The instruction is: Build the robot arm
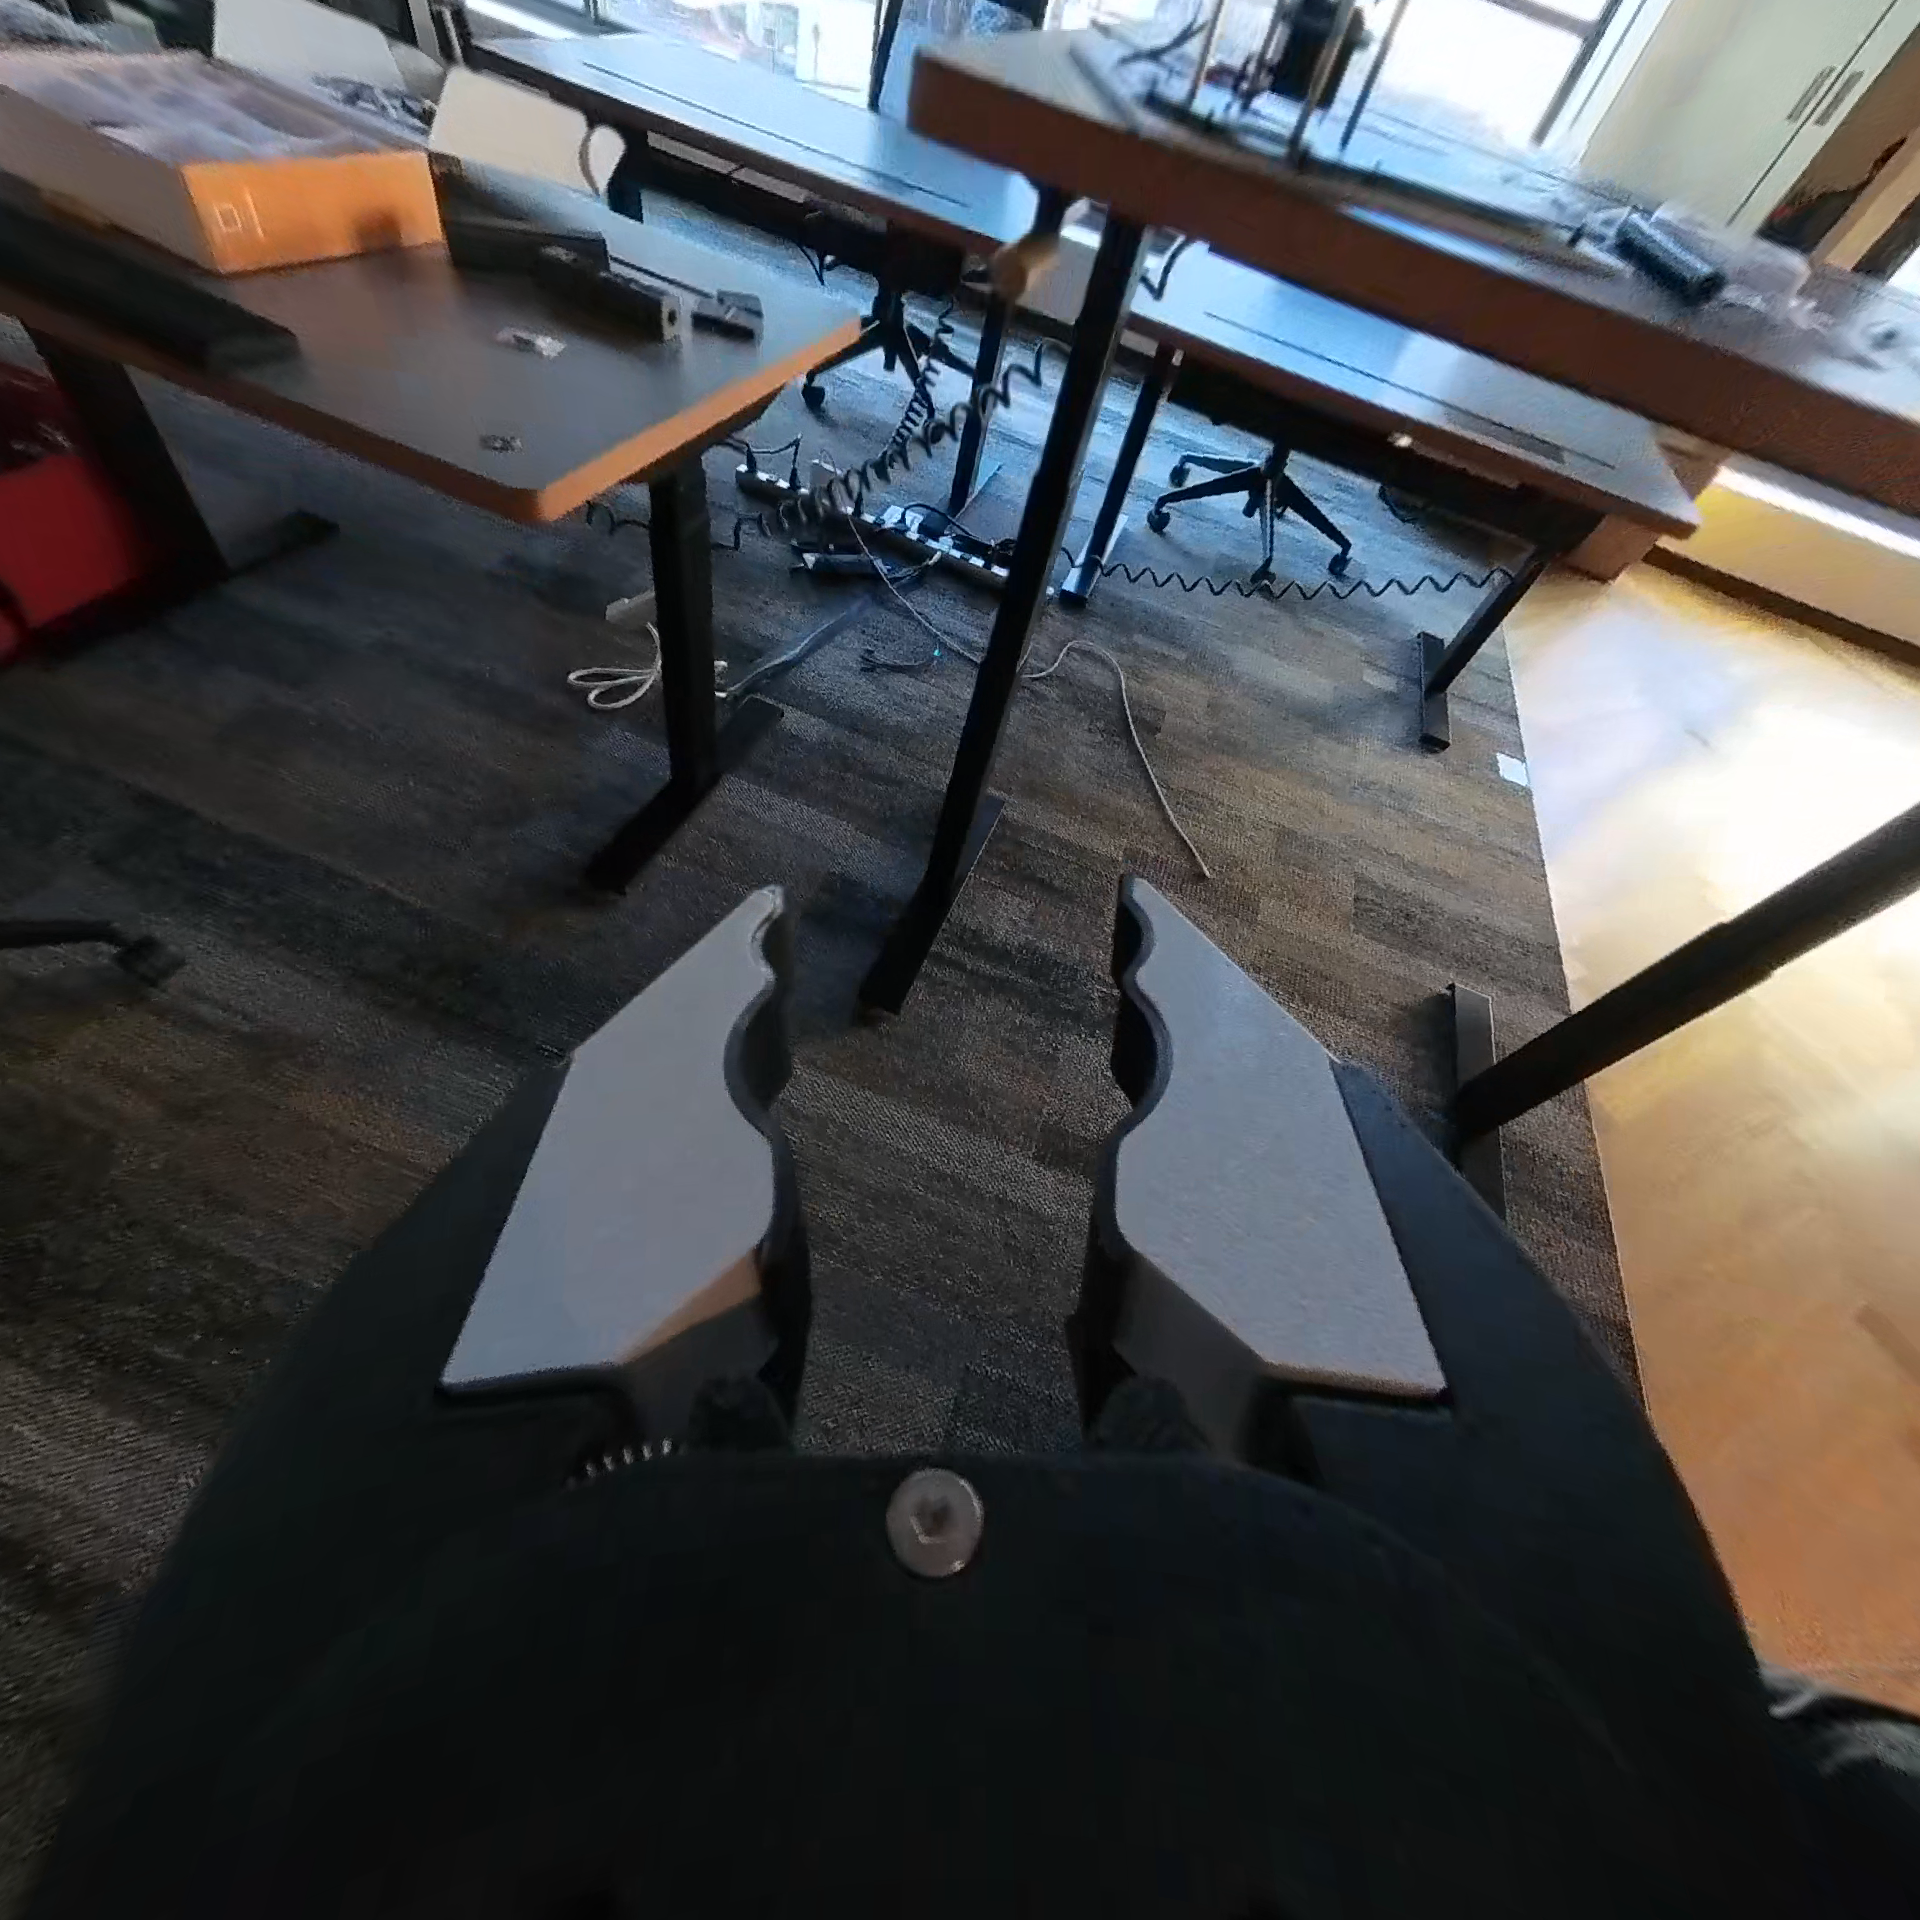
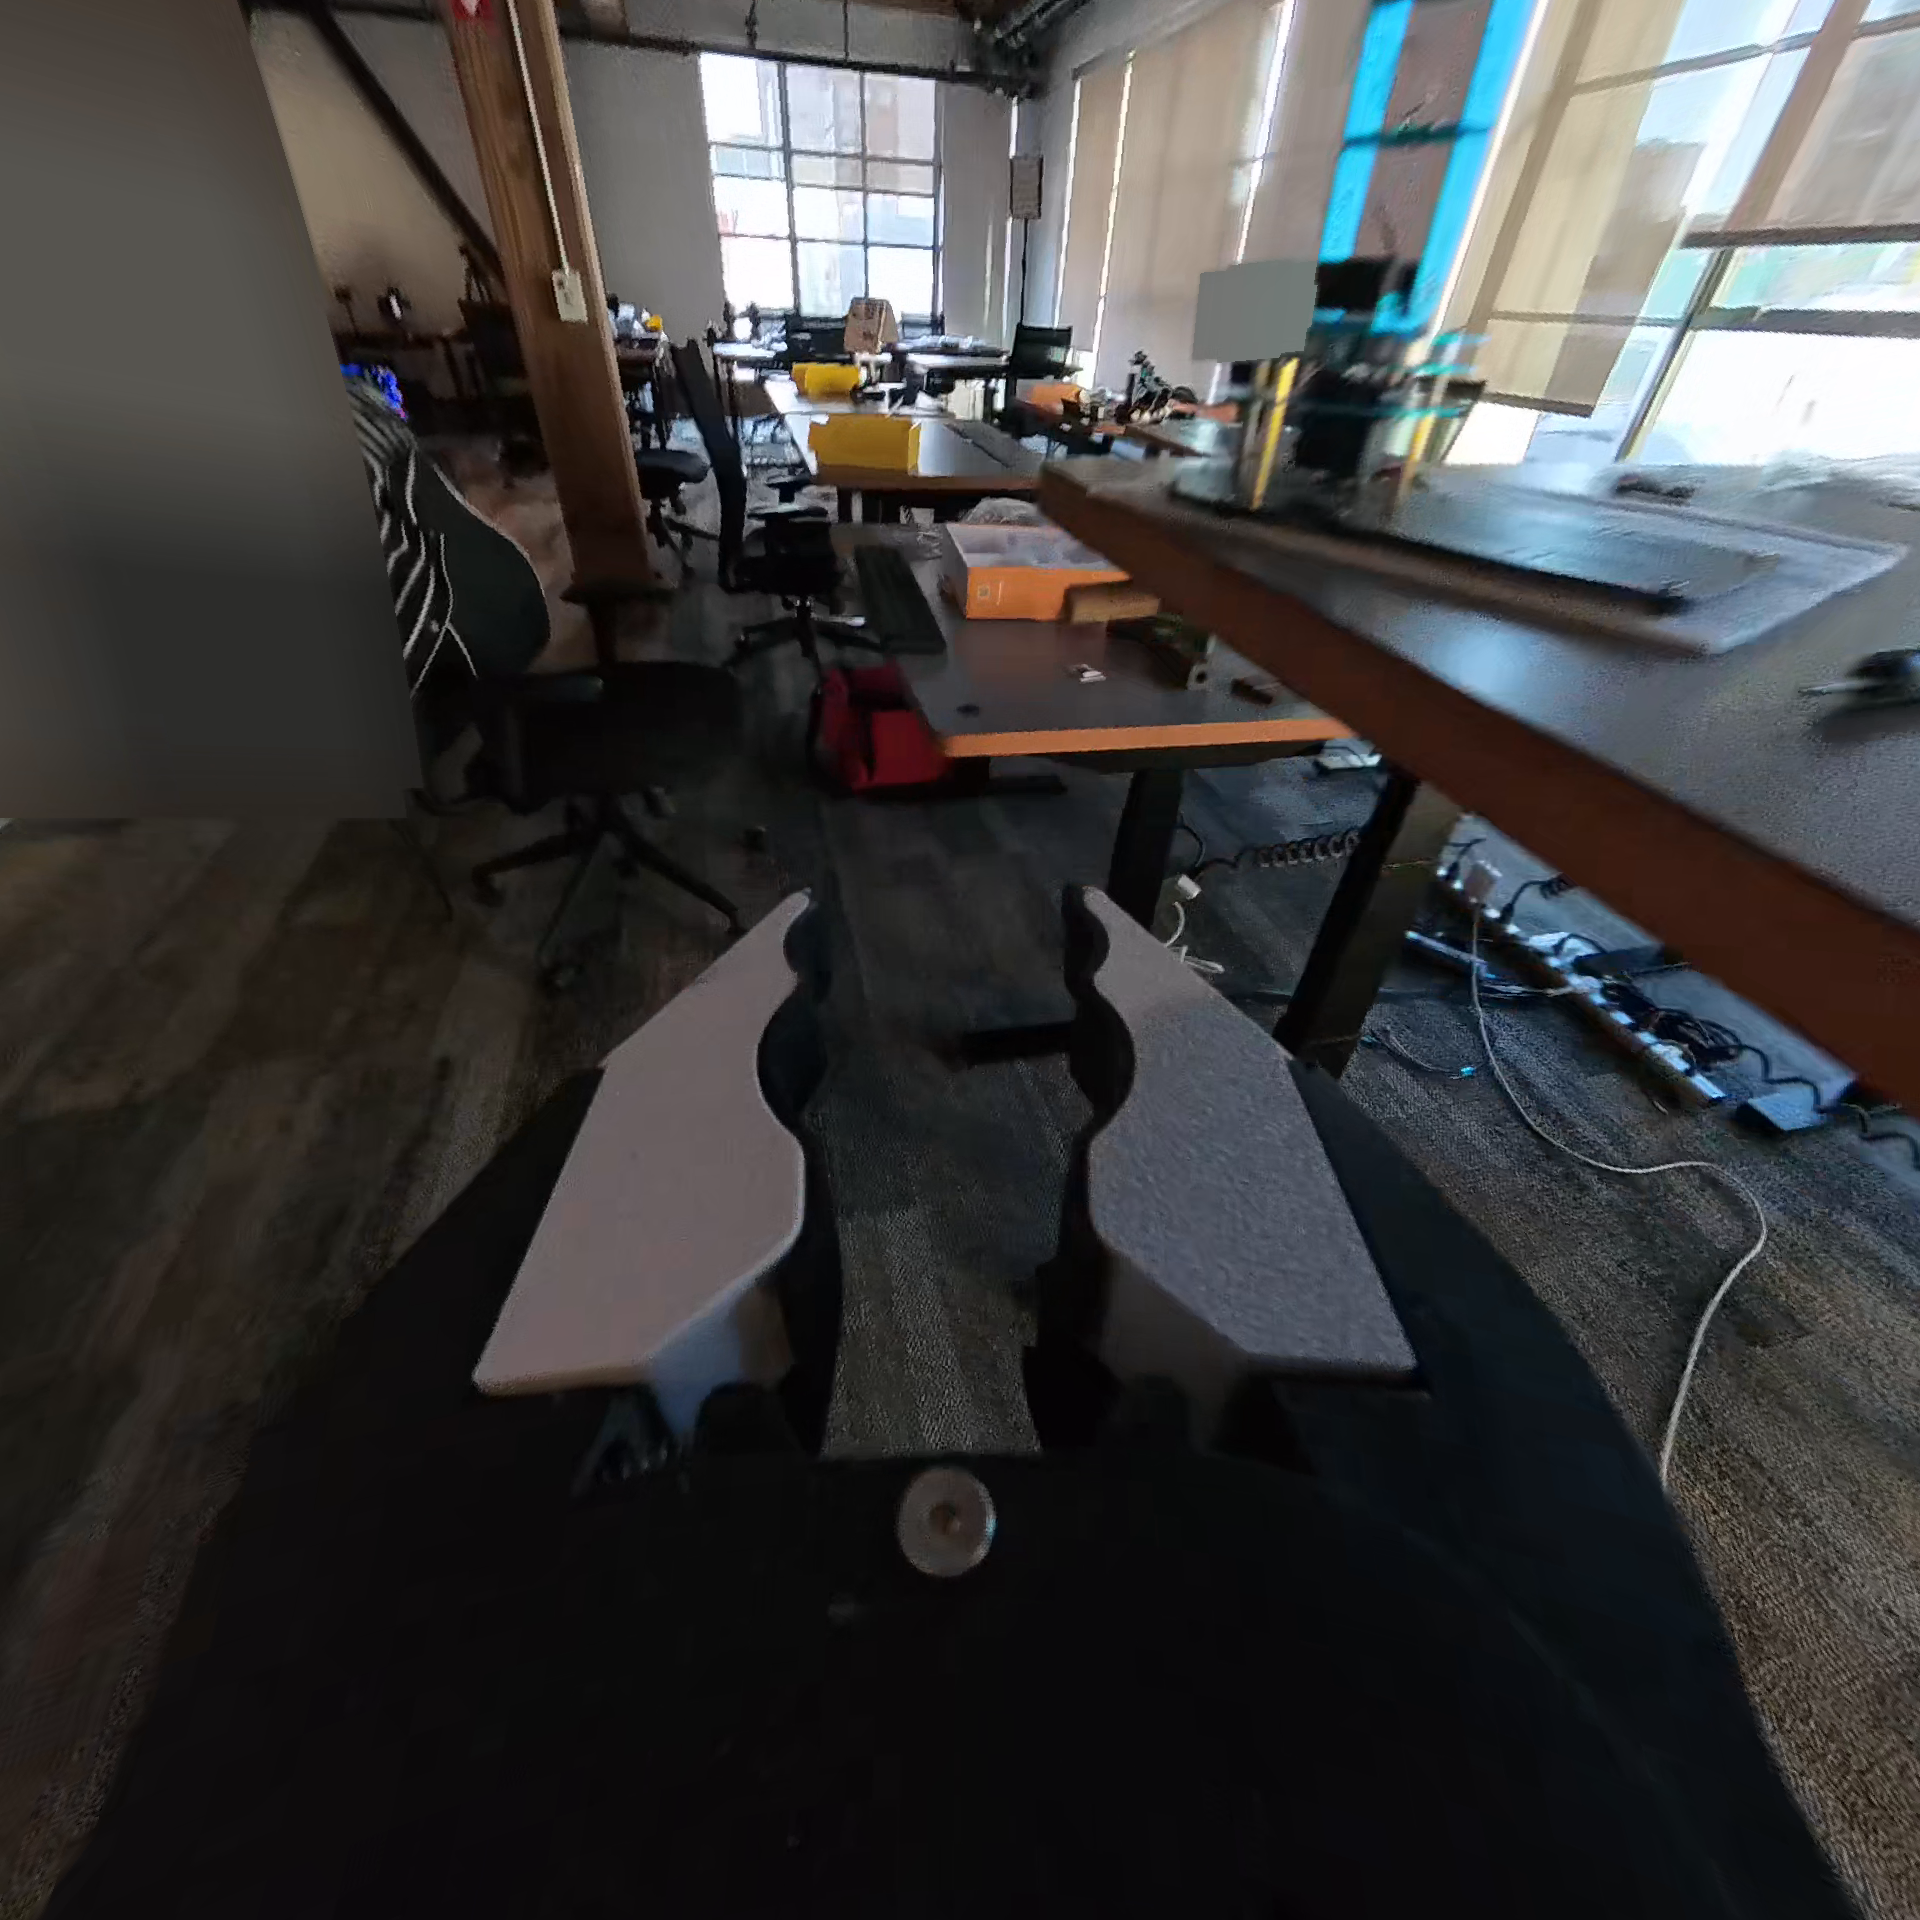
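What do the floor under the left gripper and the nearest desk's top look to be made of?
Floor: looks like dark grey carpet tile, matte, with a woven fleck and faint square patches. Nearest desk: likely laminated board, a dark speckled matte top with an orange-brown wood-look edge band, on black legs that look like metal. Left gripper hangs open above the carpet, holding nothing.

An open office stretched away under large paned windows (image 2: 831,177) that let in bright daylight. Dark grey carpet (image 1: 312,831) covered most of the floor, meeting a strip of sunlit wooden flooring (image 1: 1714,935) along one side. Several desks with dark tops, orange-brown edges and black legs (image 1: 686,623) stood in rows. Black office chairs (image 2: 582,727) sat near a thick wooden post (image 2: 540,291). Pale blinds (image 2: 1174,187) hung over the side windows. Power strips and tangled cables (image 1: 894,520) lay on the carpet beneath the desks.
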Demonstrator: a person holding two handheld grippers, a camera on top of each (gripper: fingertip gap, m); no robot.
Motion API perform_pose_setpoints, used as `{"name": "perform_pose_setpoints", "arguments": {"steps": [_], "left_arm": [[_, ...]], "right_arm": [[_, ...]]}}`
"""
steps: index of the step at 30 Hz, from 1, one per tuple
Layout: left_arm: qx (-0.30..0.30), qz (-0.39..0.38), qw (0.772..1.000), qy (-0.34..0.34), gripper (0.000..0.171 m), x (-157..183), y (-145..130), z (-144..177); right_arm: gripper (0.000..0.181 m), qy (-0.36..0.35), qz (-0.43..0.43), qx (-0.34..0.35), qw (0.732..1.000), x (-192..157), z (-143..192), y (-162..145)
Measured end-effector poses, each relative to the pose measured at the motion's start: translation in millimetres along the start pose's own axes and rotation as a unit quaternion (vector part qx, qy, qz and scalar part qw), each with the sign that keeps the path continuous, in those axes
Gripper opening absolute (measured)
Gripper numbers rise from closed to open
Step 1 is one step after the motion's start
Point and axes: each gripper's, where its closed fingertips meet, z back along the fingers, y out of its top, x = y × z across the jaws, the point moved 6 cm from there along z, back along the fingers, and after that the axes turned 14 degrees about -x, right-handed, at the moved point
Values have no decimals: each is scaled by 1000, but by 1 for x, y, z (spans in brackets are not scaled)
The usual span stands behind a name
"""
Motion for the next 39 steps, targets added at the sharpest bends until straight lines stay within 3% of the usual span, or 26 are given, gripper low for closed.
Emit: {"name": "perform_pose_setpoints", "arguments": {"steps": [5,13,17,20,23,28,31,39], "left_arm": [[13,23,999,-22,59,-34,-22,-30],[53,21,998,-1,60,-89,4,-33],[50,37,998,-14,59,-103,30,-17],[3,16,1000,11,58,-113,57,-3],[-35,15,998,-56,47,-109,90,0],[-19,20,998,-50,43,-144,157,-7],[-16,31,999,15,41,-194,187,-15],[28,109,988,102,41,-333,259,-28]], "right_arm": [[42,31,-4,9,999,-30,-44,-3],[42,-15,37,-7,999,-28,-82,21],[43,-50,19,-28,998,-31,-98,54],[43,-82,5,-51,995,-28,-117,82],[42,-61,-11,-44,997,-28,-155,118],[42,23,4,31,999,-43,-264,199],[41,65,28,55,996,-54,-361,235],[39,95,62,13,993,-55,-612,301]]}}
